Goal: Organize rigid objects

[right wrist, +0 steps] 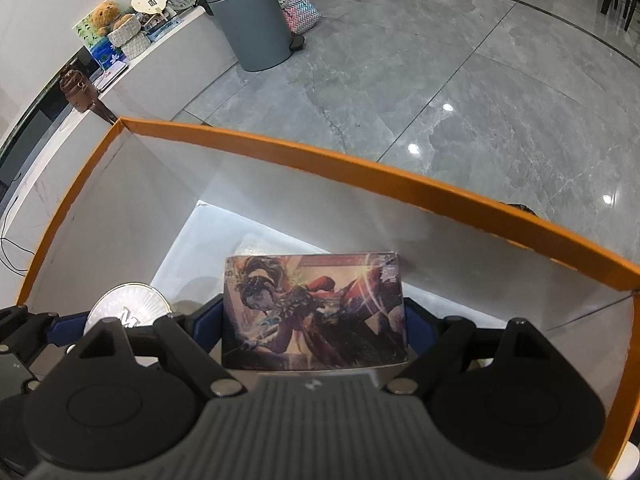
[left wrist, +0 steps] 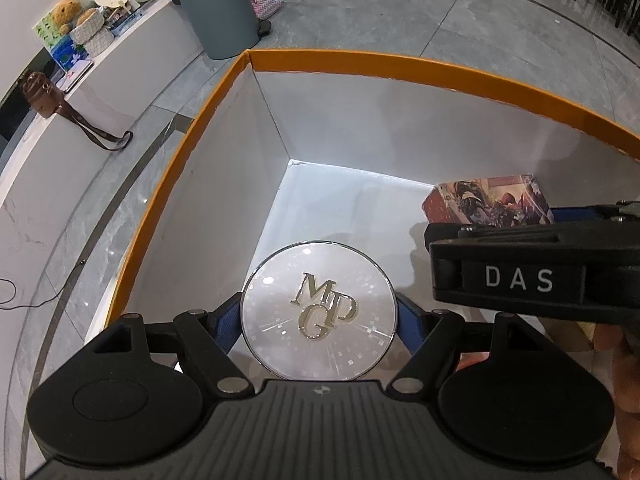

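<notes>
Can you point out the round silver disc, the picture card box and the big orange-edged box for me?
round silver disc [left wrist: 318, 312], left wrist view, on its raised logo.
picture card box [right wrist: 316, 312], right wrist view, middle of its printed face.
orange-edged box [right wrist: 320, 156], right wrist view, far rim.

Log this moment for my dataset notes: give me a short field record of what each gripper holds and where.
left gripper: shut on the round silver compact, fingers on its two sides
right gripper: shut on the illustrated card box
container: orange-rimmed white box, open at the top
position: both items held inside the box, above its floor
box floor: bare where visible
surroundings: grey tiled floor, grey pedal bin
</notes>
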A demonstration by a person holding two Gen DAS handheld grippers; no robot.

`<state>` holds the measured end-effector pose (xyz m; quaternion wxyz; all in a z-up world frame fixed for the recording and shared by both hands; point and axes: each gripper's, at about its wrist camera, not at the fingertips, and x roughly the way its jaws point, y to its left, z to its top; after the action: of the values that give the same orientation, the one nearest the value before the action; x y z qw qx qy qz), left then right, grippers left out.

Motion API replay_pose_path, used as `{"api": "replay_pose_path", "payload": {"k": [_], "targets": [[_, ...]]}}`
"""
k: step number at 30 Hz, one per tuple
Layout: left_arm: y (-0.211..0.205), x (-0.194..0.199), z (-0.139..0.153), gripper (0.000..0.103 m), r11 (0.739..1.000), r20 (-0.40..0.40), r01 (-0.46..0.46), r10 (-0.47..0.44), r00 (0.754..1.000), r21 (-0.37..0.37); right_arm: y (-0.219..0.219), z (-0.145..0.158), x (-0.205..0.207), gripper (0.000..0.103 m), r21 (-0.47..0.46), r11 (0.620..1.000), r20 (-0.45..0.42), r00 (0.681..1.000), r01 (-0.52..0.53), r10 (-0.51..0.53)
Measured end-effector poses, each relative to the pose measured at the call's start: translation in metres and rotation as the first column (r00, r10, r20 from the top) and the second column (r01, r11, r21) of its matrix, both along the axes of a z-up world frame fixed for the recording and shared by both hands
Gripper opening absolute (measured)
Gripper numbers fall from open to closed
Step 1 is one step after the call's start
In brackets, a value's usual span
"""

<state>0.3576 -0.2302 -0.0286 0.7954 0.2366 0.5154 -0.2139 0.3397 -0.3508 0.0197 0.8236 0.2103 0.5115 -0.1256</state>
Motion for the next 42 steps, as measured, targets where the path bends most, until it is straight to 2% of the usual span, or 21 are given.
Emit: {"api": "replay_pose_path", "payload": {"k": [11, 14, 20, 23, 27, 37, 42], "targets": [[-0.001, 0.000, -0.002, 0.091, 1.000, -0.016, 0.005, -0.005, 1.000, 0.013, -0.005, -0.003, 0.001, 0.089, 0.034, 0.999, -0.015, 1.000, 0.028, -0.028], [-0.003, -0.002, -0.004, 0.091, 0.999, -0.016, 0.017, -0.016, 1.000, 0.034, -0.008, 0.000, 0.000, 0.092, 0.046, 0.998, 0.010, 0.999, 0.041, -0.042], [0.003, 0.002, -0.003, 0.092, 1.000, -0.069, -0.011, 0.010, 0.998, -0.011, -0.010, 0.005, -0.002, 0.092, 0.048, 0.998, 0.028, 0.999, 0.038, -0.039], [0.003, 0.001, -0.002, 0.092, 1.000, -0.063, -0.022, 0.021, 0.998, -0.006, -0.010, 0.007, -0.003, 0.092, 0.053, 0.998, 0.032, 0.999, 0.035, -0.037], [0.010, 0.003, 0.006, 0.103, 0.996, -0.055, -0.063, 0.060, 0.997, -0.066, -0.011, 0.010, -0.004, 0.092, 0.056, 0.998, 0.040, 0.999, 0.029, -0.032], [0.016, 0.001, 0.016, 0.103, 0.995, -0.017, -0.073, 0.072, 0.997, -0.074, -0.014, 0.015, -0.006, 0.092, 0.063, 0.997, 0.055, 0.998, 0.037, -0.041], [0.019, -0.007, 0.027, 0.103, 0.992, 0.016, -0.068, 0.070, 0.997, -0.106, -0.014, 0.020, -0.008, 0.092, 0.068, 0.997, 0.068, 0.997, 0.031, -0.035]]}}
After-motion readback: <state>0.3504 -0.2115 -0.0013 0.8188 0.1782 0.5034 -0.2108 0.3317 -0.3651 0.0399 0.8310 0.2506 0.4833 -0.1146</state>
